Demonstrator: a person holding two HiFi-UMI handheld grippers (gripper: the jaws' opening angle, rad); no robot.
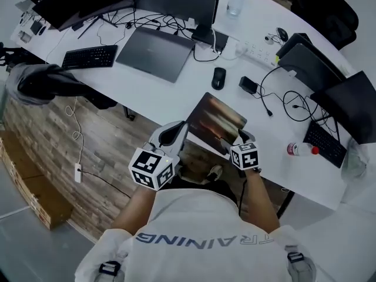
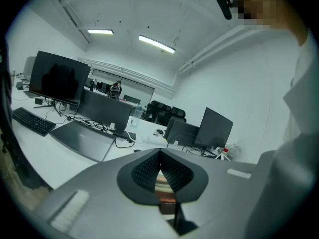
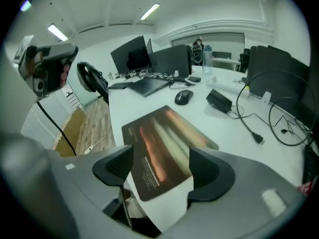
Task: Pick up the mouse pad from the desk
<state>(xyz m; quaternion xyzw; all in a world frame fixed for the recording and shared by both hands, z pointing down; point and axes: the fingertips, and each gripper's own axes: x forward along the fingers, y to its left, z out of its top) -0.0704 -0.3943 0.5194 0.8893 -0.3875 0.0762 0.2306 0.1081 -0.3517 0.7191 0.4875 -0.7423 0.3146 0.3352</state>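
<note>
- Two grippers crowd the near desk edge in the head view. The dark rectangular mouse pad with orange streaks (image 1: 216, 121) sits at the rim of the white desk (image 1: 153, 90), its near-left side jutting past the edge. The left gripper (image 1: 178, 133) is on that side, and the right gripper (image 1: 235, 141) is just by the near-right corner.
- Left gripper view: the left gripper (image 2: 160, 158) has its ribbed jaws pinched together on a thin sliver of the mouse pad (image 2: 162, 182), clamped edge-on.
- Right gripper view: the right gripper (image 3: 162, 167) stands with jaws wide apart, gripping nothing. The mouse pad (image 3: 164, 143) lies straight ahead and a little below. Its near end shows between the jaw tips and touches neither, as far as I can see. Its long sides seem to run away from the jaws toward the black computer mouse (image 3: 183, 97).
- My read: the left hand has its hold, and the right is the free one nearest the near end. It would need to ease forward over that edge and close across the pad's thickness.
</note>
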